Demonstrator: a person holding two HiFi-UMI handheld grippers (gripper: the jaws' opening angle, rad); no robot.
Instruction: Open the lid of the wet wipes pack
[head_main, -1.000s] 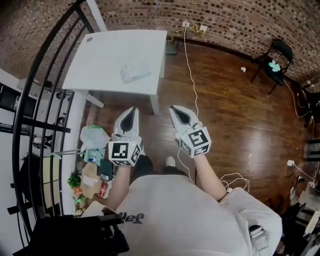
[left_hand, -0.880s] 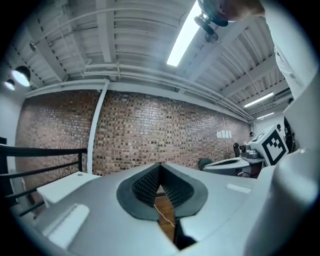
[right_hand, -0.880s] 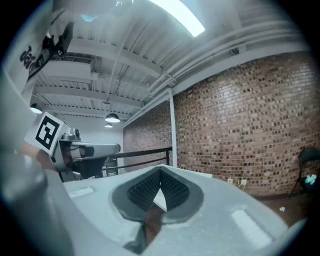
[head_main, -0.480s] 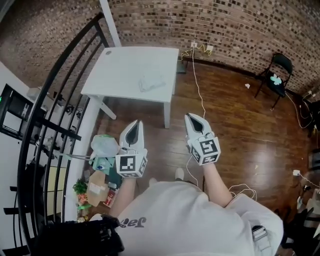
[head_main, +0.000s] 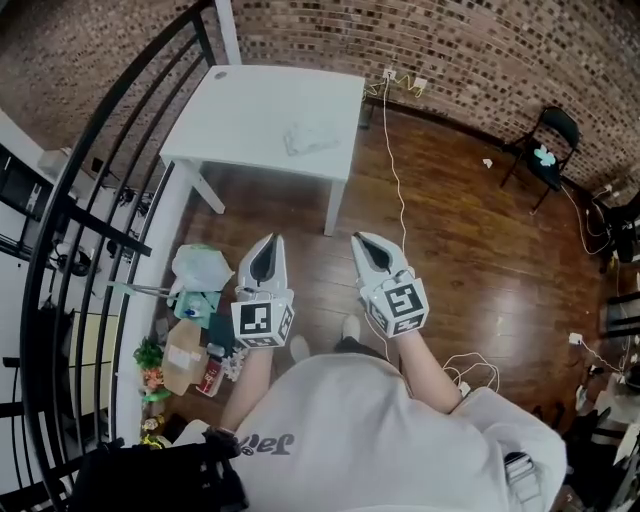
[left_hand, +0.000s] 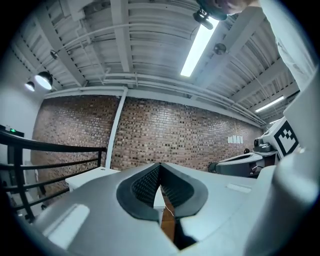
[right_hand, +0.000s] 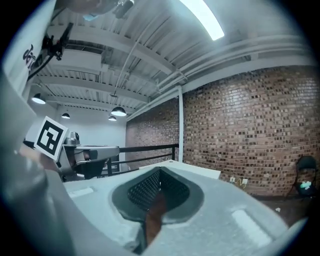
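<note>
The wet wipes pack, pale and flat, lies on the white table far ahead in the head view. Both grippers hang over the wooden floor, well short of the table. My left gripper is shut with nothing between its jaws; its tips meet in the left gripper view. My right gripper is also shut and empty, its jaws pressed together in the right gripper view. The pack is not visible in either gripper view; only the table's edge shows beyond the jaws.
A black metal railing runs along the left. Bags and boxes are piled on the floor by it. A cable trails across the floor from the brick wall. A black chair stands at the far right.
The view has shifted: the table now sits a little higher and farther left. Both grippers stay shut, side by side, and the right one has drifted left and slightly lower in the picture.
</note>
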